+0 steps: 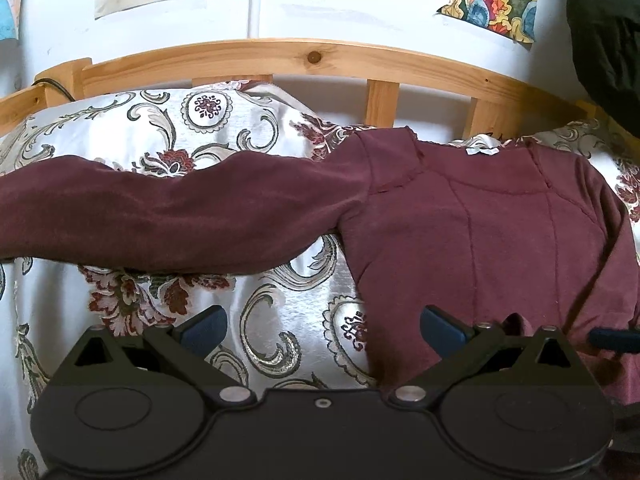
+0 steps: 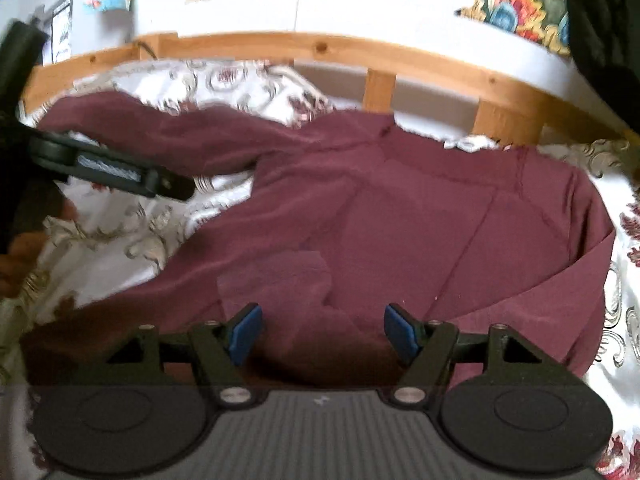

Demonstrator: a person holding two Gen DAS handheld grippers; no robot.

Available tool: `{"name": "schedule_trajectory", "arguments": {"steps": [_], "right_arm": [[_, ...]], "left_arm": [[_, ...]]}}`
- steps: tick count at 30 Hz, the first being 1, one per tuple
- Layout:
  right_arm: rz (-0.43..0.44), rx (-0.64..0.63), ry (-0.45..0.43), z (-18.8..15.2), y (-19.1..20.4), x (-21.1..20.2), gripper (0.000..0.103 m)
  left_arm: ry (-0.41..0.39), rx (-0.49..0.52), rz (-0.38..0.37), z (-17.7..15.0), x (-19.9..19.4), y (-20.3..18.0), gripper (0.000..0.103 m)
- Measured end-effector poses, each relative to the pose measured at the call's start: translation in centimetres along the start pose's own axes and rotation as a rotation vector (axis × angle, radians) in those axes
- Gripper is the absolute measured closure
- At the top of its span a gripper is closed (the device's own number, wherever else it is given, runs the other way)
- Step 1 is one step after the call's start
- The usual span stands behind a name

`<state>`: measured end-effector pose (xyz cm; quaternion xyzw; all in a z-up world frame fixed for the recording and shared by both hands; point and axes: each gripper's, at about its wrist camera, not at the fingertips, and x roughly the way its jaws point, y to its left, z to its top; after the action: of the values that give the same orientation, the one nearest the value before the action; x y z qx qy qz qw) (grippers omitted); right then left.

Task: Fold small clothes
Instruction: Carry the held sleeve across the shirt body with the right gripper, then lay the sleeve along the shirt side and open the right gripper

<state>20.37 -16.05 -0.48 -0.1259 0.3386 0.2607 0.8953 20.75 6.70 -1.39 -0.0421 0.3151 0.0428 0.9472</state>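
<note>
Lying flat, maroon top (image 1: pixel 500 224) collar toward headboard (image 1: pixel 280 54), sleeve (image 1: pixel 160 216) stretched left.

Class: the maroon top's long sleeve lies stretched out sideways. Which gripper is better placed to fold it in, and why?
Left. The open left gripper hovers just below the sleeve; the right gripper sits over the top's body.

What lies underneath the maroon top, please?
The maroon top lies on a floral satin bedspread, visible all around it. Whatever is directly beneath the fabric is covered.
</note>
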Motion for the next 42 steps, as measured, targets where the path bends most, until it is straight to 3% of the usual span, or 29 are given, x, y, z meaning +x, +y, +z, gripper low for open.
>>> {"name": "schedule_trajectory", "arguments": {"steps": [2,6,10,12,14,18,21,24,27,30,35,36,39,42], "right_arm": [[0.005,-0.022,-0.003,-0.4,0.3,-0.2,0.093],[-0.005,-0.235,-0.097,-2.4,3.0,-3.0,0.093],[-0.016,-0.535,-0.085,-5.6,6.5,-4.8,0.093],[0.009,-0.572,-0.060,-6.8,7.3,-5.2,0.092],[0.026,-0.541,-0.043,-7.5,7.3,-5.7,0.087],[-0.005,-0.457,-0.046,-7.8,6.1,-6.7,0.054],[-0.063,-0.421,-0.036,-7.3,4.2,-6.9,0.036],[-0.148,-0.436,0.017,-6.2,1.9,-6.6,0.027],[-0.200,-0.452,0.088,-4.0,-1.4,-6.1,0.022],[-0.219,-0.343,0.172,0.0,-5.8,-5.7,0.013],[-0.293,-0.104,0.276,6.5,-13.6,-4.8,0.014],[-0.301,-0.064,0.284,7.2,-14.9,-4.3,0.018],[-0.338,-0.002,0.276,7.9,-18.1,-2.4,0.029],[-0.313,0.181,0.236,7.3,-21.6,-1.3,0.034]], "left_arm": [[0.003,0.001,-0.004,0.0,0.0,0.0,0.001],[0.001,0.000,-0.006,-0.1,0.0,0.0,0.001],[-0.001,-0.002,-0.009,-0.1,-0.1,-0.1,0.001],[0.001,0.004,-0.010,-0.2,-0.1,-0.2,0.001],[0.003,0.014,-0.022,-0.3,-0.1,-0.5,0.001],[0.010,0.028,-0.128,-0.9,-0.3,-1.2,0.001],[0.049,0.036,-0.231,-1.6,-0.2,-1.9,0.001],[0.080,0.089,-0.282,-2.6,-0.1,-3.2,0.001],[0.097,0.161,-0.283,-3.7,-0.1,-4.5,0.001],[0.113,0.211,-0.274,-4.6,0.1,-5.4,0.001],[0.125,0.286,-0.238,-5.7,0.9,-6.6,0.001],[0.126,0.300,-0.233,-5.9,0.9,-6.7,0.001],[0.114,0.323,-0.222,-6.2,0.9,-6.9,0.001],[0.101,0.332,-0.219,-6.2,0.8,-6.9,0.001]]}}
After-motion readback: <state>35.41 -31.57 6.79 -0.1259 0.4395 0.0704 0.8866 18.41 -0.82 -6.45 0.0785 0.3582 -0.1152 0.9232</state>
